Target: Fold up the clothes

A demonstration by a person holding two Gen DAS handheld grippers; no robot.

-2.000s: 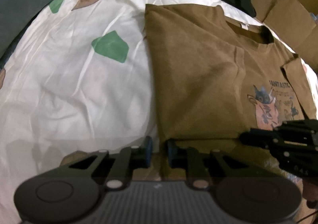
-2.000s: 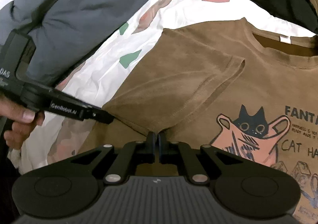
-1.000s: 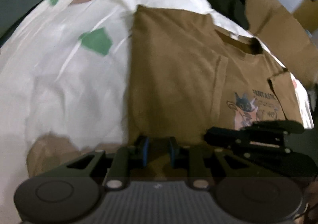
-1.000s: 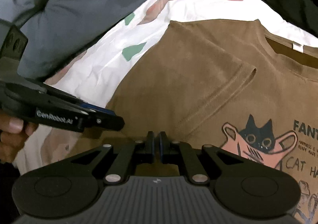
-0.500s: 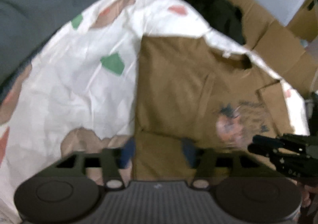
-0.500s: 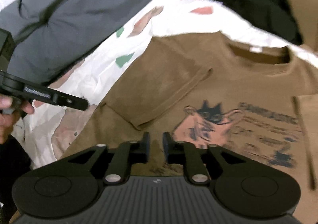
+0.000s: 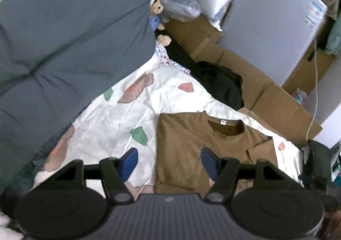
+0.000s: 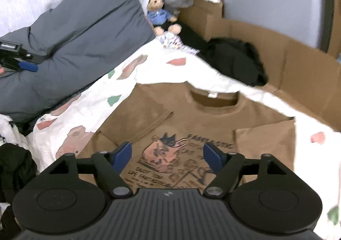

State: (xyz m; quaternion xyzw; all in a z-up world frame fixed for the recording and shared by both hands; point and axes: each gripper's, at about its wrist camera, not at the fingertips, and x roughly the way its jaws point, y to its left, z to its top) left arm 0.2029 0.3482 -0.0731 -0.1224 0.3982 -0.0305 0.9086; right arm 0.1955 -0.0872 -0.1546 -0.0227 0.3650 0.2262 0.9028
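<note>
Let go of brown T-shirt (image 8: 191,116) within the last second; left gripper (image 7: 169,160) and right gripper (image 8: 167,154) both pulled up, jaws spread, empty. Left sleeve folded in over chest, shirt flat on patterned bedsheet (image 7: 110,129). Side fold judged done; lengthwise fold pending

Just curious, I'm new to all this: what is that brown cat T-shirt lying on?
The brown T-shirt lies flat on a white sheet printed with red and green patches. Its two sleeves are folded in over its front. Whatever is under the shirt's middle is covered by the cloth.
</note>
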